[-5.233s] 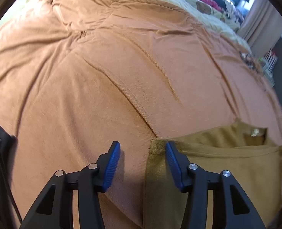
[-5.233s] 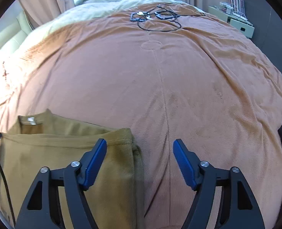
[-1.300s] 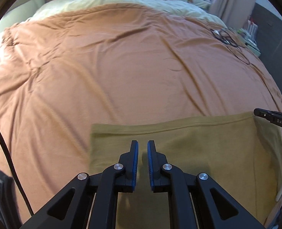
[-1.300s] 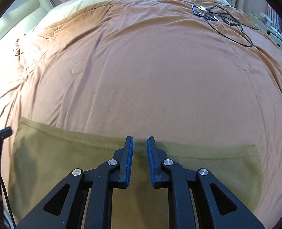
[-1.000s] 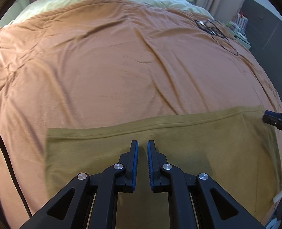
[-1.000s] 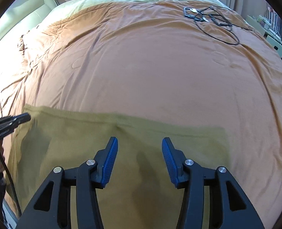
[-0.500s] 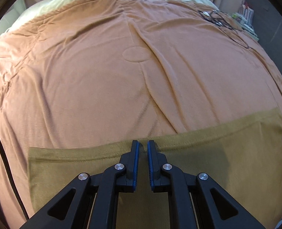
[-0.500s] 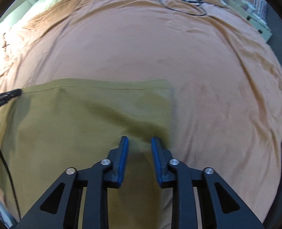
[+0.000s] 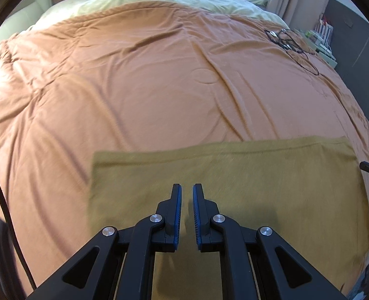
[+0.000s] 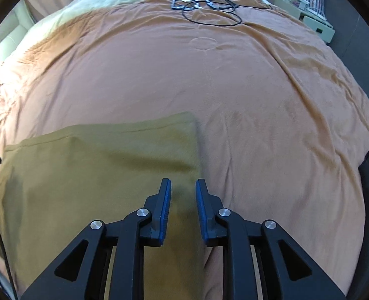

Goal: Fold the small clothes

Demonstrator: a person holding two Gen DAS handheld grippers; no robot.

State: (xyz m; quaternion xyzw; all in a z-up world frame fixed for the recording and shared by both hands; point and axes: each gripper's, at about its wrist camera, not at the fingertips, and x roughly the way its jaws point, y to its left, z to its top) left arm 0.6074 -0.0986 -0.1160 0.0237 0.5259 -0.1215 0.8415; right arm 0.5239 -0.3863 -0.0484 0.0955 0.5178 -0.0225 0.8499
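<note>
Both pairs of jaws stand narrow. On the left gripper the blue pads are almost together with only a slit between them, and it hangs over the middle of the olive garment; no cloth rises into that slit, so it looks closed on nothing. On the right gripper the gap is a little wider. Those jaws have just been closing, and they sit at the garment's right-hand edge, where a dark ridge of cloth seems to run up between the pads; whether the pads truly press it cannot be told from this view. The garment lies flat as a broad folded rectangle near the front of the orange bedspread, its far hem straight, with a tangle of black cables well apart at the far end of the bed. The step in hand looks like taking up the right side to fold it across to the left. To do that well, the pinch should catch every layer at the edge and none of the bedspread beneath, so a small lift should come first. The edge should then travel low and level, and land square on the opposite edge while the left gripper steadies the middle.
</note>
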